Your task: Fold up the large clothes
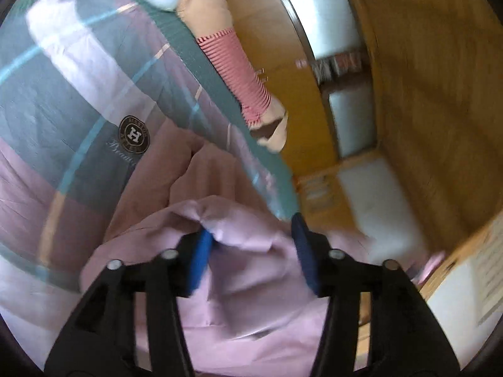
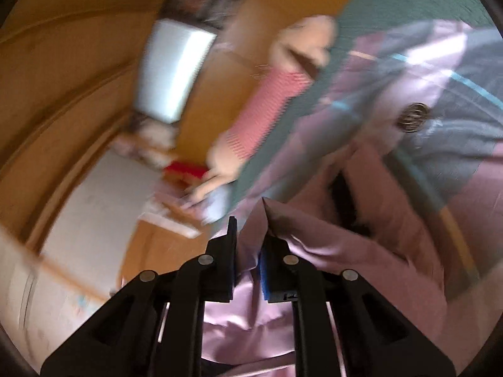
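Observation:
A large pink cloth (image 1: 251, 286) lies bunched on a bed with a plaid pink, grey and teal cover (image 1: 78, 100). My left gripper (image 1: 251, 245) has its blue pads wide apart, with a fold of the pink cloth bulging between them. In the right wrist view my right gripper (image 2: 250, 245) is shut on an edge of the pink cloth (image 2: 314, 245), which rises to a peak between the pads. The view is blurred by motion.
A plush doll with red striped legs (image 1: 239, 72) hangs over the bed's teal edge; it also shows in the right wrist view (image 2: 264, 110). Wooden floor (image 1: 424, 110), white cabinets (image 1: 352, 122) and a low shelf lie beside the bed.

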{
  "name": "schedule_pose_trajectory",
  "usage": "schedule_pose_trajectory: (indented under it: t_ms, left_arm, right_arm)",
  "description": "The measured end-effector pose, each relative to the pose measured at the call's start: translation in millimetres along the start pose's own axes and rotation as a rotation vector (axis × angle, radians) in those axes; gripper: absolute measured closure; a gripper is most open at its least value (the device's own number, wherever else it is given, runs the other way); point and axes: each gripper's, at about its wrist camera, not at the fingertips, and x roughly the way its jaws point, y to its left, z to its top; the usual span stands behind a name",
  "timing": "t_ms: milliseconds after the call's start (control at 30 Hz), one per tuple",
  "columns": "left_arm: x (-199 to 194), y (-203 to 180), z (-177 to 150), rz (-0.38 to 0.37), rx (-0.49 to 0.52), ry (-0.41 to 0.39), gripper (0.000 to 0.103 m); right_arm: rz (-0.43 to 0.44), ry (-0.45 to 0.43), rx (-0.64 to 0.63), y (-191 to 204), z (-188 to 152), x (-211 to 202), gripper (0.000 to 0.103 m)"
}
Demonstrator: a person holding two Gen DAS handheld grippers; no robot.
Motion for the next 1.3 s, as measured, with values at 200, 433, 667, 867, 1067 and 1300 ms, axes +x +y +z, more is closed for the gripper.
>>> schedule_pose_trajectory:
  t_ms: [200,433,667,867,1067,1300]
  left_arm:
    - [-27.8,-6.7,-84.6,0.132,0.398,-0.185,0.003]
    - [60.7,-51.4,-205.8,0.060,0.931,0.253,0.003]
    - [141.0,-19.1,-193.2,0.341,0.799,0.239,0.003]
    - [157.6,-19.7,-160.0,0.439,0.757,0.111,0.003]
    - [150.6,-32.9,-155.5,0.468,0.800,0.049,0.003]
    - [138.7,-27.8,-152.5,0.516,0.816,0.001,0.003]
  right_arm:
    - [-0.214,-0.015,0.224,-92.7,4.3,73.3,0.090]
    - [-0.139,-0.013,0.204,-82.7,9.6,58.8,0.045]
    - [-0.151,-0.030,-0.320,7.2,-48.9,-23.9,0.001]
    - [-0.275,0.263,-1.019,76.3,-213.9,12.7,0.006]
    - [-0.424,0.226,-1.117,95.4,-225.0,119.9,0.024]
    - [-0.628,0.054,-0.929,77.1,-122.5,198.0,0.014]
